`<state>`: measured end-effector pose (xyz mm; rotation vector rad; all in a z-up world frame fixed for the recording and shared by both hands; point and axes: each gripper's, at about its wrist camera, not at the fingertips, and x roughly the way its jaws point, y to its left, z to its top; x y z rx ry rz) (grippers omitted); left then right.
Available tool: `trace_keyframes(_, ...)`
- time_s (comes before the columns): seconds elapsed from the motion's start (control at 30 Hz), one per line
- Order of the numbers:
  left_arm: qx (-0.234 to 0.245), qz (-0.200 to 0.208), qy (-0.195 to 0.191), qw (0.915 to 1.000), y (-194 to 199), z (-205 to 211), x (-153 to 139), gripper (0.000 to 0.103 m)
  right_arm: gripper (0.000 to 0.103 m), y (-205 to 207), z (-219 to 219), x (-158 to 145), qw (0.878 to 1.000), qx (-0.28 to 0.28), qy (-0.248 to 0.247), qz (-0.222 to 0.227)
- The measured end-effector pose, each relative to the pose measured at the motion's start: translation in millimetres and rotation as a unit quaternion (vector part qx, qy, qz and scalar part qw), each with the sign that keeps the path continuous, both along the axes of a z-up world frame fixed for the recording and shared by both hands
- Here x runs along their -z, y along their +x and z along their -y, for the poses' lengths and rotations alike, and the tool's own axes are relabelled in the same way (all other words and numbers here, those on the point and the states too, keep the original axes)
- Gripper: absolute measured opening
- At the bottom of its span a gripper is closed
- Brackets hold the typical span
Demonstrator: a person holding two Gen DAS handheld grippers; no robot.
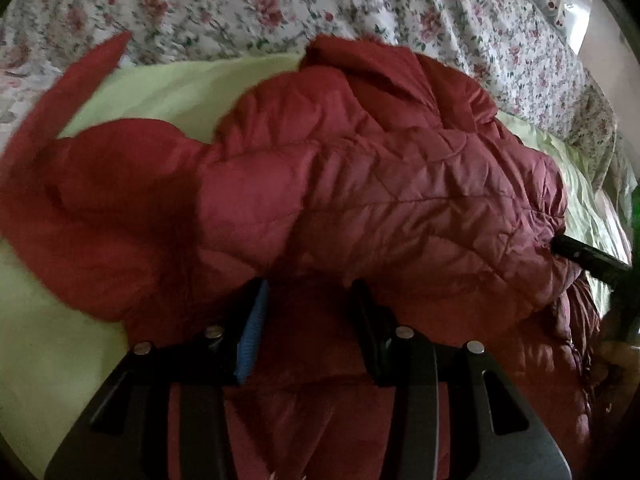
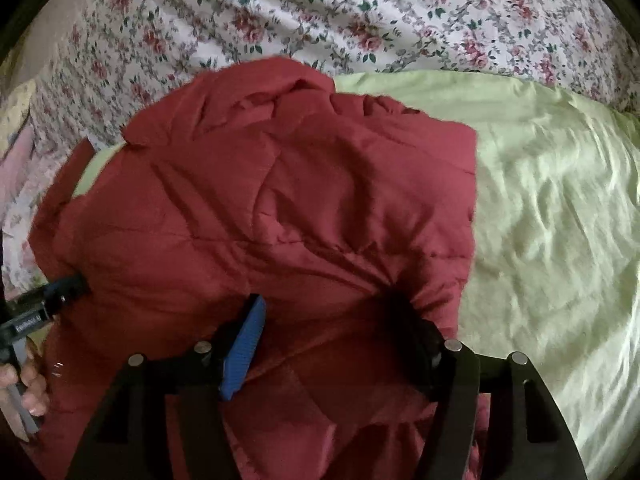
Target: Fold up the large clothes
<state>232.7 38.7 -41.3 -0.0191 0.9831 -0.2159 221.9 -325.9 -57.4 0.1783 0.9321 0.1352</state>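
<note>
Nearest the left gripper [image 1: 308,292], red padded cloth fills the gap between its two fingers, which stand moderately apart; the fingertips are buried under the fabric, so whether they actually pinch it cannot be told. The right gripper [image 2: 340,320] looks much the same: its blue-padded finger [image 2: 246,350] shows on one side, the other finger disappears into a puckered gather of cloth, and the gap is fairly wide. Cloth bunches at that far finger, which suggests a hold, but the contact itself is hidden.

Just ahead of both grippers lies the red quilted jacket [image 1: 360,184], bunched into a thick, rounded heap with part of it doubled over itself. Each gripper enters it from the near edge, the left one toward the jacket's left side and the right one toward its right. A loose red strip [image 1: 80,92], perhaps a belt or sleeve end, sticks out beyond the left gripper, up and away to its left.

Under the jacket, and stretching away to the right of the right gripper, is a pale green sheet [image 2: 540,200]. Beyond that, farthest off, is a floral bedcover [image 2: 320,12].

By my reading the fold is partway done: one rough fold is in, but the bundle is lumpy, its edges are not squared, and the stray strip remains to be tucked.
</note>
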Motion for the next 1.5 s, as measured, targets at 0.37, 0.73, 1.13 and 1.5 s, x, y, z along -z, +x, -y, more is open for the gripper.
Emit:
trace_keyframes(0.37, -0.063, 0.016, 0.007, 0.9979, -13.7, -57.6, -21.0, 0.049, 0.066, -38.5, -13.0, -25.5, 0.998, -0.043, 0.05, 0.009)
trace_keyframes(0.73, -0.156, 0.049, 0.051, 0.9851, 15.3, -120.7, -52.3, 0.063, 0.066, -73.5, -35.3, -37.0, 0.992, -0.093, 0.086, -0.008)
trace_keyframes(1.13, -0.222, 0.047, 0.129, 0.9654, 111.4, -163.1, -41.9, 0.063, 0.067, -93.3, -52.3, -53.2, 0.989, -0.121, 0.085, 0.004)
trace_keyframes(1.5, -0.24, 0.029, 0.094, 0.9658, 123.7, -184.9, -29.8, 0.016, 0.067, -107.3, -52.7, -40.6, 0.99, -0.12, 0.074, -0.008)
